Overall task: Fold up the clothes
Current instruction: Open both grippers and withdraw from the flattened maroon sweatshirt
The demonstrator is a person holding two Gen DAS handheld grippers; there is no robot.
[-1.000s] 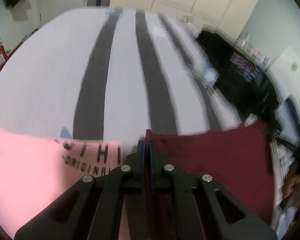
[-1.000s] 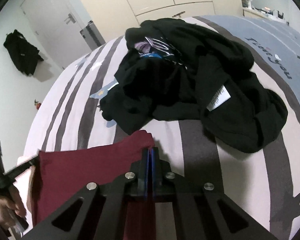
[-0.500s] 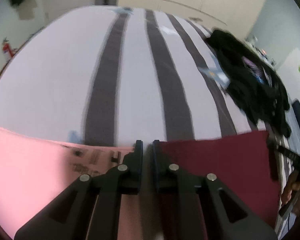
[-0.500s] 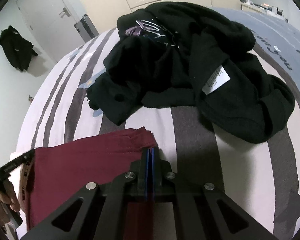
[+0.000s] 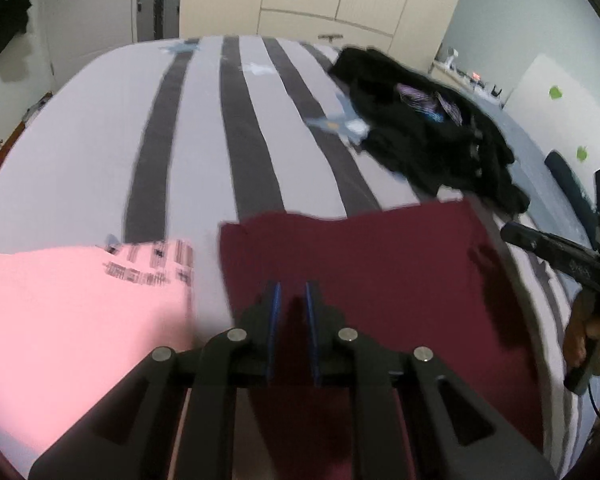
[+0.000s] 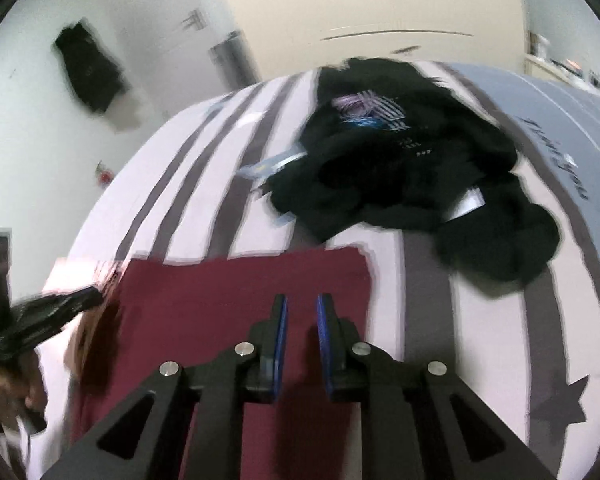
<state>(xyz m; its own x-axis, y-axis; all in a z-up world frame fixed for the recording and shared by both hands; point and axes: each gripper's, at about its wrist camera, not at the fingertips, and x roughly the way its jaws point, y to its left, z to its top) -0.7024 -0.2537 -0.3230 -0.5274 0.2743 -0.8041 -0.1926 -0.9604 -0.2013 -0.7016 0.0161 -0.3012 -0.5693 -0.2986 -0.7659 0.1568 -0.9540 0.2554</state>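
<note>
- Two grippers hang above the folded maroon garment (image 5: 364,276) on the striped bed (image 5: 100,140): the left gripper (image 5: 291,292) has a narrow gap between its blue pads, empty; the right gripper (image 6: 301,308) has just been opening, also empty.
- Lift both clear before moving on, so no pad drags the fold askew.
- Beside it lies the pink garment (image 5: 68,312), also flat; keep away from its edge.
- Farther off sits the black heap (image 6: 412,176), probably next; pick one piece from it, seeking a hem or shoulder.
</note>
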